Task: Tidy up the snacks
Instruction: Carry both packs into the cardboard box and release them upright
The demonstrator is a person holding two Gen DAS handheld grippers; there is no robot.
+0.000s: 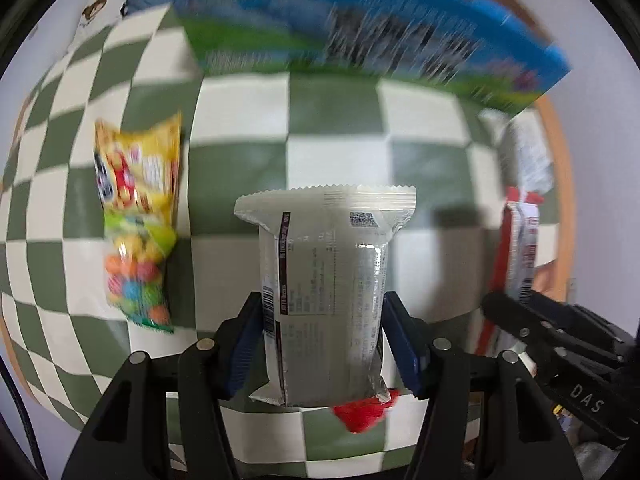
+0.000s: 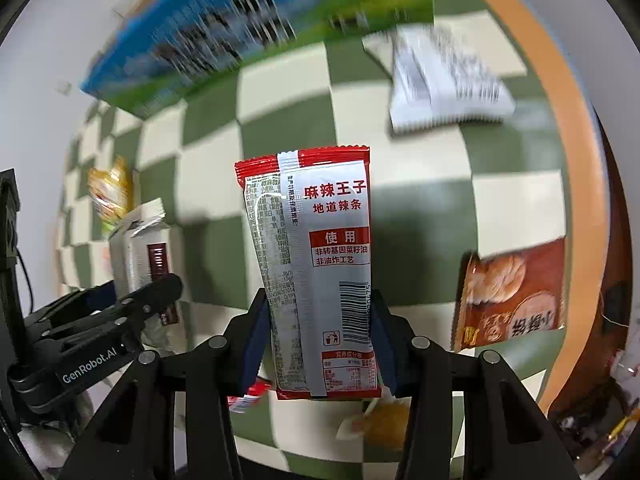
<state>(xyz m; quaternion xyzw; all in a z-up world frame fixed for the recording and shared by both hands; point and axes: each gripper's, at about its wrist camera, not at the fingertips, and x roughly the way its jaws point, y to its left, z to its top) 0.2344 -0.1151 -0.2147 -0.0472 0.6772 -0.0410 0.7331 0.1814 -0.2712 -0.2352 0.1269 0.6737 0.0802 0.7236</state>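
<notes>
In the left wrist view my left gripper (image 1: 322,302) is shut on a silver-white snack packet (image 1: 326,256), its blue pads pressing both sides, and the packet hangs above the green and white checked cloth (image 1: 336,112). In the right wrist view my right gripper (image 2: 320,298) is shut on a red and silver spicy-strip packet (image 2: 328,220), held upright off the cloth. Each view catches the other gripper at its edge: the right one (image 1: 516,312) with its red packet (image 1: 520,240), and the left one (image 2: 160,286) with its silver packet (image 2: 138,248).
A large blue and green box (image 2: 240,24) stands at the far side of the cloth. A yellow candy bag (image 1: 136,220) lies at the left. A white packet (image 2: 448,84) and a brown bread packet (image 2: 512,296) lie near the orange table rim (image 2: 576,160). A red packet (image 1: 364,412) lies below my left gripper.
</notes>
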